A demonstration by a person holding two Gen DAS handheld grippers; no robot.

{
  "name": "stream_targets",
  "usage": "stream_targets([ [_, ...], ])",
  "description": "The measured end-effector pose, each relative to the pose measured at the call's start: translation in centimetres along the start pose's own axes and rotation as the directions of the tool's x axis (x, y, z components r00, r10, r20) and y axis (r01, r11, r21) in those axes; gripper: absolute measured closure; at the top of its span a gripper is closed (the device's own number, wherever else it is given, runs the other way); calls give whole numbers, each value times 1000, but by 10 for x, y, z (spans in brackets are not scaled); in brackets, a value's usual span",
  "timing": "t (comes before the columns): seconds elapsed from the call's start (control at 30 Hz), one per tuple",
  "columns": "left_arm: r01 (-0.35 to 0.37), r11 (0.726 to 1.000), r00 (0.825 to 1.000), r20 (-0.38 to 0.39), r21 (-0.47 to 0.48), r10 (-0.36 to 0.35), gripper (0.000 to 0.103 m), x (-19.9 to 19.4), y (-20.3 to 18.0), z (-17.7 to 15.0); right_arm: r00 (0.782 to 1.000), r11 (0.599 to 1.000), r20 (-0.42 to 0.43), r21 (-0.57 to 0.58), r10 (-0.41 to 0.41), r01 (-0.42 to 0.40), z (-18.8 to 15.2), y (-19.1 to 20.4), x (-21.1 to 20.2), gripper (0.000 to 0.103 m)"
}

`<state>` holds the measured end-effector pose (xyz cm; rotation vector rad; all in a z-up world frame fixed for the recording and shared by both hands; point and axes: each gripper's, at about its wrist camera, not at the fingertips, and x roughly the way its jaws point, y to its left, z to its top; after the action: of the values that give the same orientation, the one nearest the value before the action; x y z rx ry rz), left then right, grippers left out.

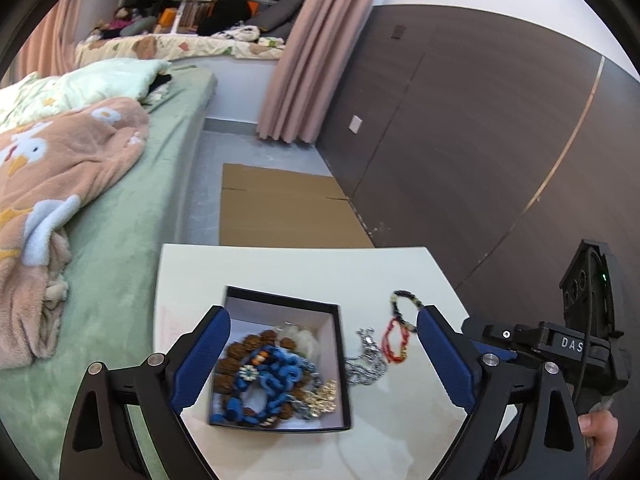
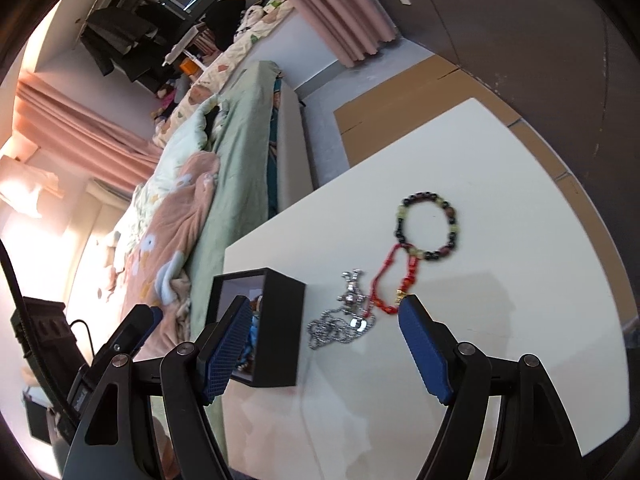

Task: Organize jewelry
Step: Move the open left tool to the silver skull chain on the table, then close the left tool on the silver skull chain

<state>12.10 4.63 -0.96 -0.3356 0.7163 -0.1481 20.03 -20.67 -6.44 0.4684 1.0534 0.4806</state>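
Writing: "DAS" on right gripper [image 1: 568, 344], frame right | left gripper [image 1: 320, 344] apart, right gripper apart, empty | black box [image 1: 280, 360] lower centre holds beads; only right wrist view shows the whole dark bead bracelet [image 2: 430, 226], red bracelet [image 2: 394, 280], silver chain [image 2: 344, 320] on white table [image 2: 520, 320]

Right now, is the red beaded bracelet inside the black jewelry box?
No, the red beaded bracelet lies on the white table, outside the black jewelry box.

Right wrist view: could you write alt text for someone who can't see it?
Open blue-padded tongs hover over a white table where three pieces of jewelry lie loose: a silver chain necklace, a red beaded bracelet and a dark-and-green beaded bracelet. To their left stands an open black box with more jewelry inside; a bed lies beyond.
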Motion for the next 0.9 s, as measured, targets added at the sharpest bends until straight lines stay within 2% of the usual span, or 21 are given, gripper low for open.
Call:
stream_targets([
  [0.1,8,1000,1000,3,25,-8,12,3,-12,-5,1000,1000,0,10,-12,12,-1,-11,-7,27],
  [0.17,26,999,1000,-13,41,-25,26,7,-20,-7,1000,1000,-1,20,-24,24,-1,-19,-11,27],
  [0.27,39,997,998,-41,63,-37,38,17,-32,-12,999,998,-1,42,-42,42,0,-30,-16,27],
  [0.47,39,992,996,-84,116,-29,55,36,-54,-21,996,990,-9,105,-89,90,4,-56,-22,27],
  [0.6,42,989,993,-115,142,-26,62,49,-65,-26,994,985,-12,138,-105,106,7,-70,-26,27],
  [0.67,28,988,992,-127,153,-9,70,56,-69,-28,994,984,-7,143,-110,110,9,-74,-30,27],
  [0.9,-10,978,983,-175,209,48,77,85,-80,-36,994,981,-7,160,-108,108,15,-83,-34,27],
])
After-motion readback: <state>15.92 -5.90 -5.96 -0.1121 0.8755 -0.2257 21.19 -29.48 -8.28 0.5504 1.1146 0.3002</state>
